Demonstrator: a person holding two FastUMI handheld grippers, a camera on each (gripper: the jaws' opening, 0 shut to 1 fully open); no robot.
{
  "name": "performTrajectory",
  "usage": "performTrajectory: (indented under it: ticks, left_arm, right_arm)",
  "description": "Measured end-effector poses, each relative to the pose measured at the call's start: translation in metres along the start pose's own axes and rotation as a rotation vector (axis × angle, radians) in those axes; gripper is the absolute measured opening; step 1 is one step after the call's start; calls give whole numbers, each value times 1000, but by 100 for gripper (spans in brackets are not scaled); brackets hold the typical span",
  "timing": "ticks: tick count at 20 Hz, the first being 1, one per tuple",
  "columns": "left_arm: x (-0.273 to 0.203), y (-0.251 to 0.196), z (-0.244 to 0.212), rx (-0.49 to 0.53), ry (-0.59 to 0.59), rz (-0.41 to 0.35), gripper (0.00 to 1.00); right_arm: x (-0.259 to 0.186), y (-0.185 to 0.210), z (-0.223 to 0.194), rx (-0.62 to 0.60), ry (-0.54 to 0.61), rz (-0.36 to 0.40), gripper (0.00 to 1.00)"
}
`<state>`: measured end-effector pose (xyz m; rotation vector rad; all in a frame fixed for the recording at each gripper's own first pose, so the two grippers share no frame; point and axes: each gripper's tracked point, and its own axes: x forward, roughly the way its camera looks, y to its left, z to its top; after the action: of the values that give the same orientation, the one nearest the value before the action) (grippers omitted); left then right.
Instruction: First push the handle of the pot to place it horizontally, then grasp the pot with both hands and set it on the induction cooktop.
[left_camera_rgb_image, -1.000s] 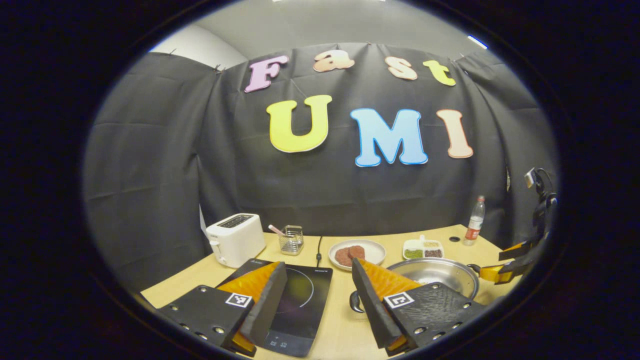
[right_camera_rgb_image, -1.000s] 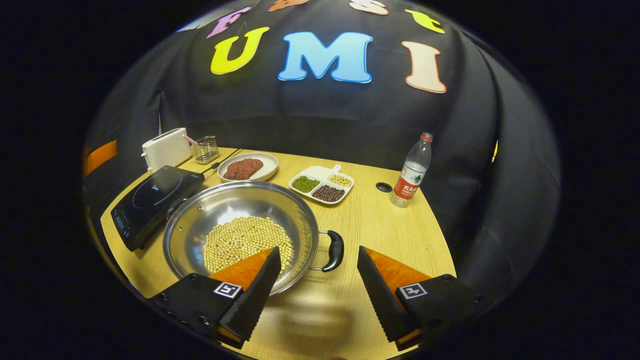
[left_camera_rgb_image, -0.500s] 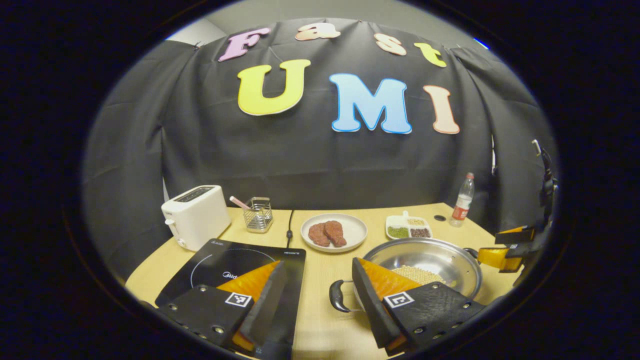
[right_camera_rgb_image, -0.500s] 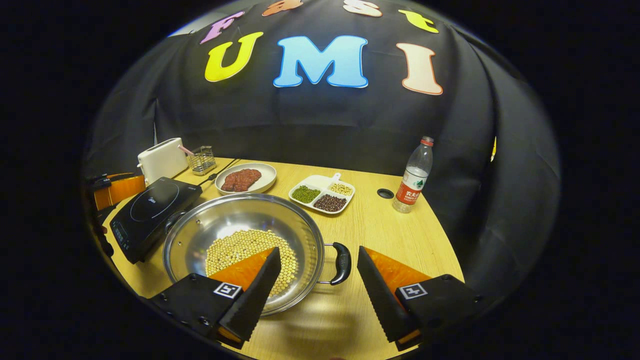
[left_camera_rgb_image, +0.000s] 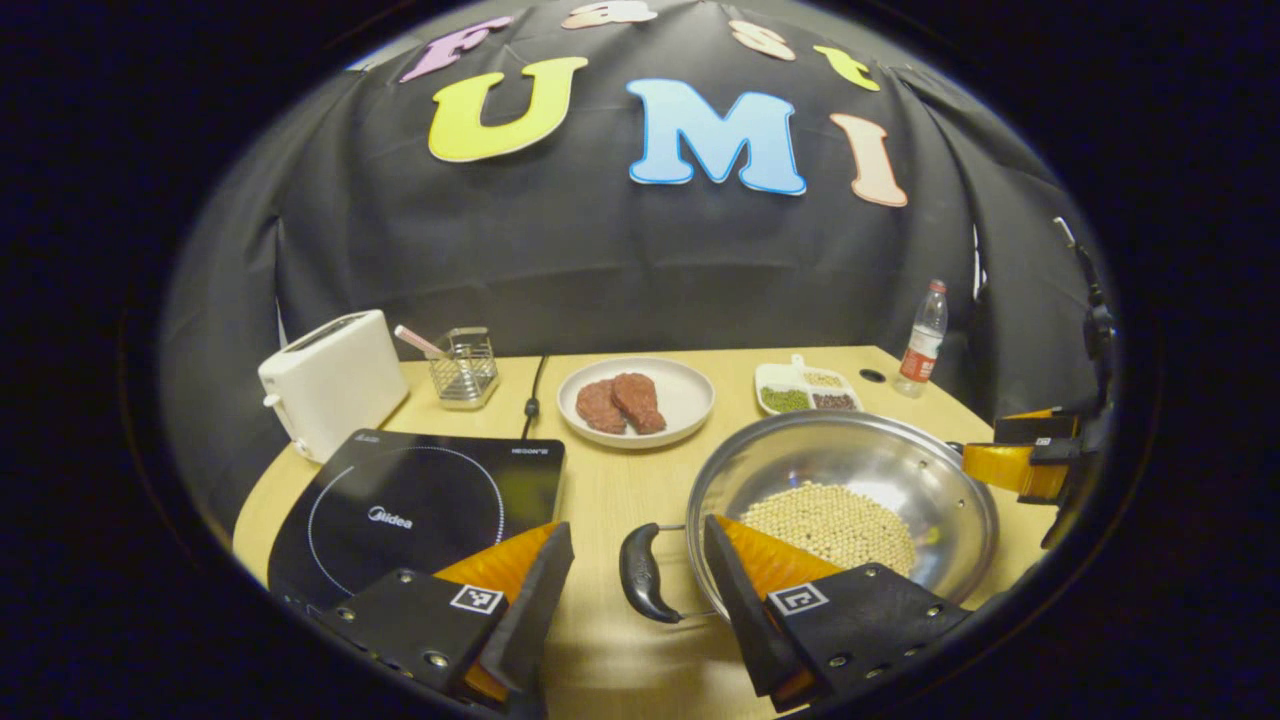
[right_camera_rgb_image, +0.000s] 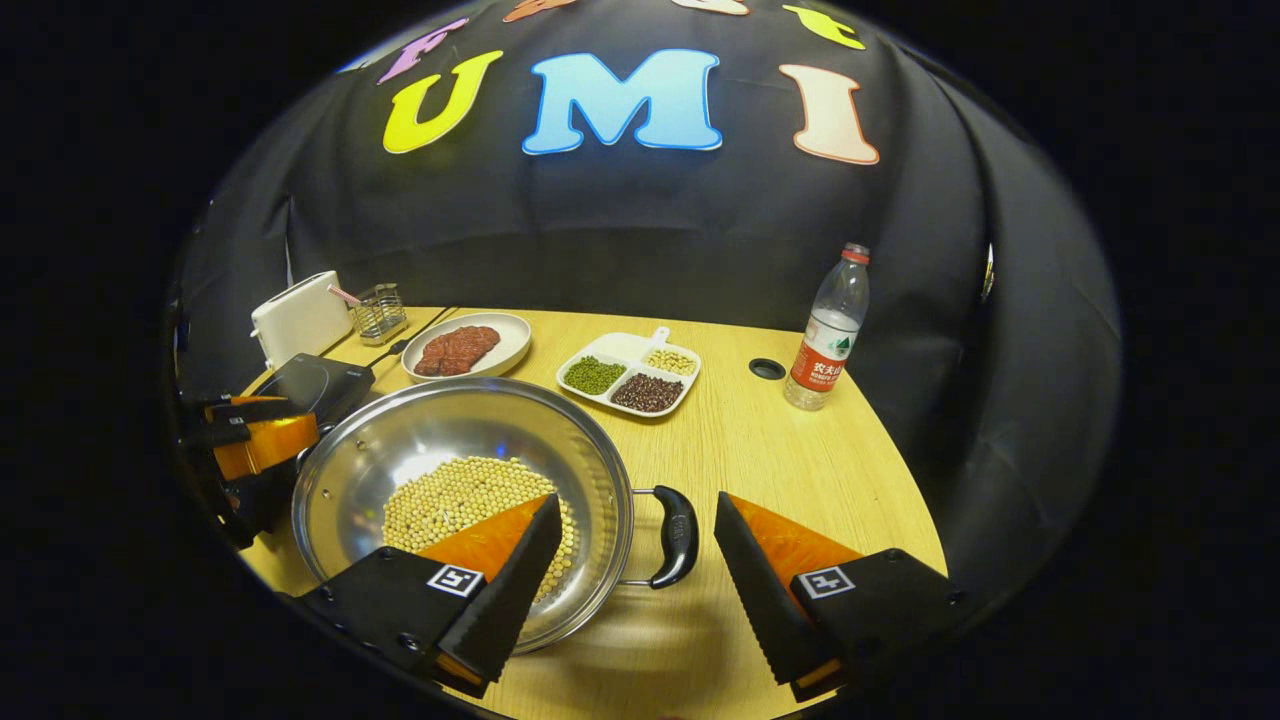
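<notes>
In the left gripper view, the left gripper (left_camera_rgb_image: 635, 560) is spread wide with nothing held, the pot's black handle (left_camera_rgb_image: 640, 572) between its fingers. The steel pot (left_camera_rgb_image: 880, 470) of soybeans (left_camera_rgb_image: 830, 520) sits on the wooden table (left_camera_rgb_image: 610, 490), right of the induction cooktop (left_camera_rgb_image: 410, 505). In the right gripper view, the right gripper (right_camera_rgb_image: 637, 560) gapes empty around the pot's other handle (right_camera_rgb_image: 678, 535).

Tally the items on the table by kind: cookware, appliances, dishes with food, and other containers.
Cookware: 1, the pot.
Appliances: 2, the induction cooktop and the toaster.
Dishes with food: 2, the meat plate and the divided bean tray.
Other containers: 2, the water bottle and the wire basket.
Total: 7.
</notes>
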<state>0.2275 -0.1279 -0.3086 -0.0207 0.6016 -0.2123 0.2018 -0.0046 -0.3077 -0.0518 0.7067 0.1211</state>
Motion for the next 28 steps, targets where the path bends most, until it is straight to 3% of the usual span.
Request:
performTrajectory:
  ticks: [10,13,14,15,17,18,20,24,25,28]
  left_arm:
    - [20,-14,-21,-2,93,-28,81]
    - [24,-14,-27,-23,114,-18,78]
    - [24,-13,-27,-31,116,-10,78]
    - [25,-12,-28,-37,119,-1,78]
    - [25,-8,-30,-40,130,24,80]
    - [26,-13,-30,-52,131,-2,81]
    - [26,-15,-30,-67,142,12,63]
    - [27,-14,-29,-79,140,37,58]
    - [27,-14,-27,-76,136,42,54]
    - [25,-15,-29,-70,146,56,56]
  right_arm:
    - [31,-5,-17,64,79,4,98]
    - [34,-4,-22,70,98,17,84]
    - [34,-4,-23,67,102,19,84]
    - [35,-4,-25,62,107,19,75]
    - [35,-6,-25,60,109,17,71]
    - [34,-7,-25,71,113,27,65]
    - [37,-6,-26,84,117,36,64]
    - [36,-5,-24,78,112,41,51]
    - [35,-5,-24,82,113,39,50]
    - [35,-3,-23,72,116,47,53]
